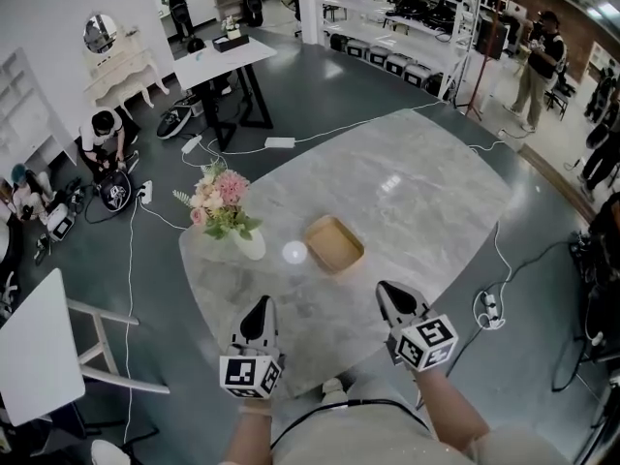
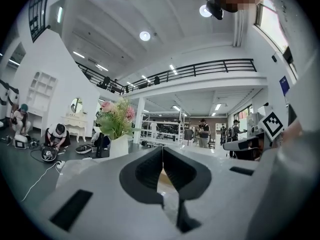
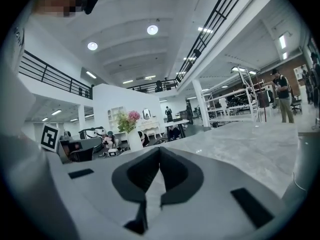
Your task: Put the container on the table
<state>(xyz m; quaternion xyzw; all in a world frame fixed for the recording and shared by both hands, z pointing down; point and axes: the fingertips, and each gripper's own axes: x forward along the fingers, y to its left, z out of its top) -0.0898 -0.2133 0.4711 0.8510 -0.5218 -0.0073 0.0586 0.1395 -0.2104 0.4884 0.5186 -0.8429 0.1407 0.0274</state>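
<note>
Sitting on table (image 1: 426, 182): container (image 1: 334, 244), upright, near flower vase (image 1: 250, 243)
Left gripper (image 1: 260, 306): jaws together, empty, apart from container
Right gripper (image 1: 386, 291): jaws together, empty

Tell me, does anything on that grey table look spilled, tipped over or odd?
Nothing stands out. The shallow tan square container sits flat on the grey marble-look table, and the white vase of pink flowers stands upright beside it, apart. The bright white round spot between them looks like lamp glare, not a spill.

Bright ceiling lights, tabletop glare, fisheye edges
</note>
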